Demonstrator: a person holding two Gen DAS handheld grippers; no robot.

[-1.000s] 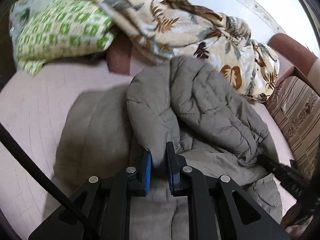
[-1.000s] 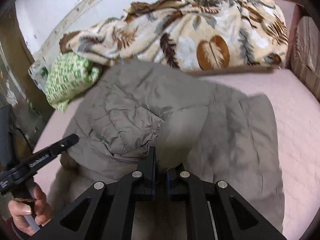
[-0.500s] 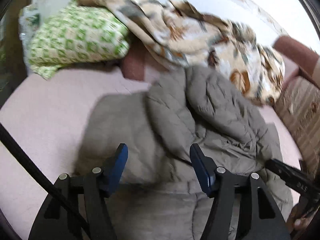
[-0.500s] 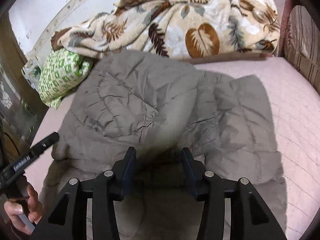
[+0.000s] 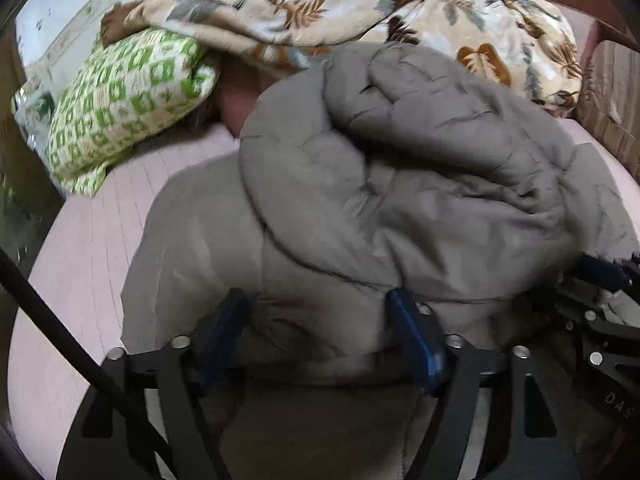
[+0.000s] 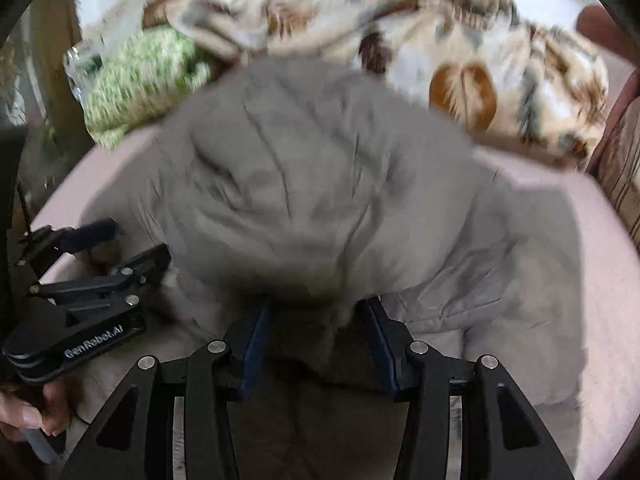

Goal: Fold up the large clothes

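A grey-brown puffer jacket (image 5: 400, 180) lies bunched on the pink quilted bed (image 5: 92, 240), its upper part folded over the lower part. My left gripper (image 5: 315, 296) is low over the jacket's near edge. Its jaws are opening wide, with a bulge of fabric between them that the blue pads do not pinch. In the right wrist view the jacket (image 6: 320, 184) fills the middle. My right gripper (image 6: 316, 300) stands open, jaws apart around a fold of the jacket's near edge. The left gripper (image 6: 128, 240) shows beside it, held by a hand (image 6: 24, 416).
A green patterned pillow (image 5: 128, 92) and a leaf-print blanket (image 5: 360, 4) lie at the head of the bed, behind the jacket. A striped cushion (image 5: 612, 92) is at the right edge. A black cable (image 5: 52, 332) crosses the lower left. Bare pink sheet (image 6: 600, 280) lies right of the jacket.
Both grippers were shut on the jacket's edge and have opened, letting it go. Both have sunk closer to the jacket, which now lies folded and larger in view.
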